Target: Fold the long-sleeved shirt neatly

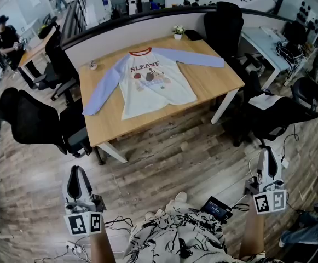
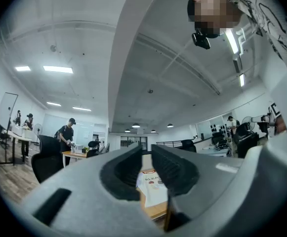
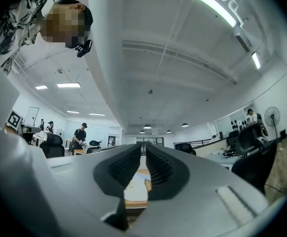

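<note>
A long-sleeved shirt, white body with pale blue sleeves, a red collar and a printed front, lies spread flat and face up on the wooden table. One sleeve reaches the table's front left, the other its right edge. My left gripper hangs low at the bottom left, well short of the table, shut and empty. My right gripper sits at the bottom right, likewise shut and empty. In the left gripper view the shirt shows far off between the shut gripper. The right gripper also faces the table.
Black office chairs stand at the table's left, its far side and its right. A small potted plant sits at the table's back edge. Cables and a dark device lie on the wooden floor near my feet.
</note>
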Tool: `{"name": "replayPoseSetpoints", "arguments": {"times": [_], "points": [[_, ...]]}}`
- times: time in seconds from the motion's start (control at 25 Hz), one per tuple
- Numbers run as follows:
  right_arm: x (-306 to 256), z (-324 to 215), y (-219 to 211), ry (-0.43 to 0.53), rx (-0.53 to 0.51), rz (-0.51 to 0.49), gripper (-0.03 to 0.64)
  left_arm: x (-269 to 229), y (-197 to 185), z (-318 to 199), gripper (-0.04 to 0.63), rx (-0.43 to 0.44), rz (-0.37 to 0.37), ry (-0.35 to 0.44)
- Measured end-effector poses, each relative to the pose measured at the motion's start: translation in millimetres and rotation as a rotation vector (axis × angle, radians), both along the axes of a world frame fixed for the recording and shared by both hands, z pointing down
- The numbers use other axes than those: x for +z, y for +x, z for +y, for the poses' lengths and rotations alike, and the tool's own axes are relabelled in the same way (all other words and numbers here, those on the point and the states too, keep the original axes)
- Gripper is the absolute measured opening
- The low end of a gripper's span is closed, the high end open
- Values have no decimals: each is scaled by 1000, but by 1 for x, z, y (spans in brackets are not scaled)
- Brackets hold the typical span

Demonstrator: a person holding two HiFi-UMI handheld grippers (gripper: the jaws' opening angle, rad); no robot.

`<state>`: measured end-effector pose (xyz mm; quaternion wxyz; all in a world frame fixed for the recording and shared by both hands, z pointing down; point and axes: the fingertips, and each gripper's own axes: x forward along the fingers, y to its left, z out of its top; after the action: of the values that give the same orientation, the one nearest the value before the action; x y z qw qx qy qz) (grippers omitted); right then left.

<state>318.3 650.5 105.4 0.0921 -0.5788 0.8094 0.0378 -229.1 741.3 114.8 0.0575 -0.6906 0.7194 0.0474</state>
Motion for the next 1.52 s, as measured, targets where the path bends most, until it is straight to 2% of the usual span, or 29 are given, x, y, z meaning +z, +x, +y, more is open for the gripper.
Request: {"name": "replayPoseSetpoints", "arguments": {"times": [0.08,0.2,0.48,0.52,0.76,1.16,1.4,1.52], "points": [[3,-2,-3,-16,-11,5,129,-1,-2,-1,184,-7,-14,3],[5,-6,-3,-23,-23,-4,233,-1,-4,-5,267,-19,-24,1],[8,-23,-8,-37,-61,9,457,-1,-8,-17,557,-66,4,15],[9,-26,-8,-46,-73,0,466,-1,-7,-21,575,-62,11,10],[15,-52,12,-50,-72,-49,469,5,9,-47,581,-56,9,-9],[30,-105,55,-59,-75,-23,469,16,66,-106,581,-27,-21,-40],[37,-139,60,-54,-58,-23,469,30,68,-160,581,-8,33,-37],[40,-164,62,-55,-26,-19,469,38,67,-203,581,13,28,-37]]}}
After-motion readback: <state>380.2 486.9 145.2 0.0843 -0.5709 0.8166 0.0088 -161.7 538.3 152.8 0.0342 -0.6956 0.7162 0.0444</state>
